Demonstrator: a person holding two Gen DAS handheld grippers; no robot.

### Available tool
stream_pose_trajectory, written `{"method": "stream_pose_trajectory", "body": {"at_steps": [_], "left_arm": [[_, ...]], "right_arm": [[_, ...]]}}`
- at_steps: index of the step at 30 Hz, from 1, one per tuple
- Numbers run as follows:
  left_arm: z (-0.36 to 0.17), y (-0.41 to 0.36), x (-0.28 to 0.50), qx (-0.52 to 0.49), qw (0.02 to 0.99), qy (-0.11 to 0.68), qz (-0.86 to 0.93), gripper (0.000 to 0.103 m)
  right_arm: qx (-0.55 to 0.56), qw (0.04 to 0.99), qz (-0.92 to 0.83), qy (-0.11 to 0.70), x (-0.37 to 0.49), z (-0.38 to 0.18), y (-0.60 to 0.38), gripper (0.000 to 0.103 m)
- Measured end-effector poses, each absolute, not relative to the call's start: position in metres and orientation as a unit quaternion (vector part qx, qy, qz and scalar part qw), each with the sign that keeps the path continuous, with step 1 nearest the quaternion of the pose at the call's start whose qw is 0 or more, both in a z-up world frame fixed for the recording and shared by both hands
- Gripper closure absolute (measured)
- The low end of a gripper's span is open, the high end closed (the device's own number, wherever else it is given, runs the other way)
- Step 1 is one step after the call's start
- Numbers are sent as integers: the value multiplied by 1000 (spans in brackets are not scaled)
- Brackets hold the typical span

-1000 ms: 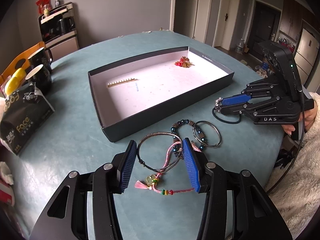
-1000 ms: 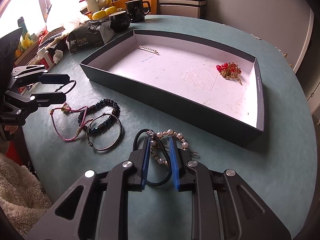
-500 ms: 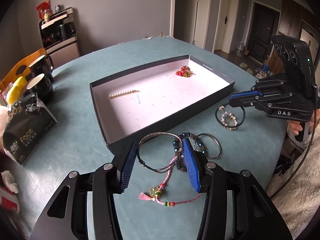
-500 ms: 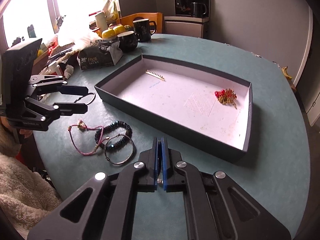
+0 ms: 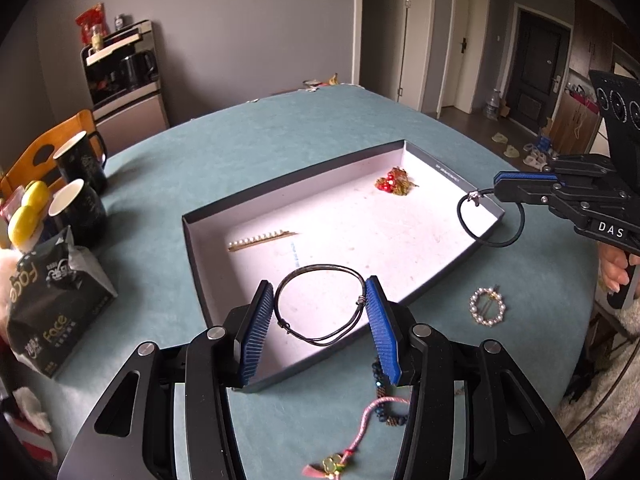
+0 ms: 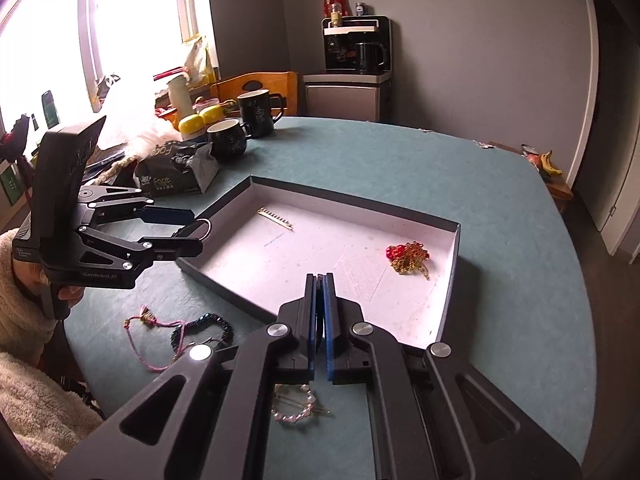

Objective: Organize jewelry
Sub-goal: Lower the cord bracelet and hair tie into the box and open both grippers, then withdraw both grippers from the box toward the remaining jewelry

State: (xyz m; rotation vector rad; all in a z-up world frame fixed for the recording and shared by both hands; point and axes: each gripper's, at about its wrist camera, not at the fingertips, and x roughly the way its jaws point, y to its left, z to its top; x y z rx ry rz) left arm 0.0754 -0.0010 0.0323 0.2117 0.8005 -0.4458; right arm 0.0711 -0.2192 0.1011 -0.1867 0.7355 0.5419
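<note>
My left gripper (image 5: 320, 294) is shut on a thin wire bangle (image 5: 320, 306) and holds it above the near corner of the dark box (image 5: 192, 256) with a white floor. My right gripper (image 6: 319, 280) is shut on a black hair tie (image 5: 490, 218), which hangs over the box's right corner. A pearl hair pin (image 5: 262, 239) and a red and gold piece (image 5: 394, 182) lie inside the box. A pearl ring clip (image 5: 488, 307) lies on the table outside it; it also shows in the right wrist view (image 6: 296, 404). The pink cord bracelet (image 6: 154, 330) and dark bead bracelet (image 6: 204, 326) lie on the table.
The table (image 5: 260, 148) is round with a teal cloth. Two dark mugs (image 5: 78, 208), a yellow object (image 5: 24, 210) and a black tissue pack (image 5: 48, 304) stand at the left. A wooden chair (image 6: 256, 84) and a cabinet with a kettle (image 6: 354, 60) are behind.
My left gripper lifted the wire bangle off the table and carried it over the box's near corner. My right gripper rose with the black hair tie; the pearl clip dropped off and lies on the table.
</note>
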Motion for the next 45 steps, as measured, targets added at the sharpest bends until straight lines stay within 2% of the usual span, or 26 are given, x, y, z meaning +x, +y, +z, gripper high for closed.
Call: {"method": "stream_pose_trajectory", "body": {"at_steps": [11,18,25,27,29,33,38,39,41,44,45], "left_arm": [[-9,-2,130,91,866,461,-174,53],[-17,-4,134,98,859,474,-168,53],[-16,-6,133,98,859,471,-172,46],[-13,-7,131,99,862,466,-172,43],[-8,-7,127,99,867,457,-172,40],[6,-10,115,101,878,432,-180,35],[23,-12,94,101,891,401,-186,22],[26,-12,89,102,894,396,-185,21],[31,-10,80,101,898,387,-181,19],[36,-2,65,95,903,380,-174,13],[36,1,60,95,904,379,-173,12]], "right_arm": [[-41,892,217,393,121,67,-233,100],[-41,879,197,433,133,43,-238,100],[-53,878,181,440,133,39,-241,99],[-53,879,181,438,133,40,-240,94],[-51,881,180,435,130,42,-241,69],[-50,887,181,423,125,49,-242,65],[-52,897,177,401,113,62,-244,36],[-54,899,177,397,111,65,-244,33],[-55,903,177,387,103,71,-244,19],[-65,911,174,369,89,80,-244,6],[-74,913,172,362,83,83,-244,6]]}}
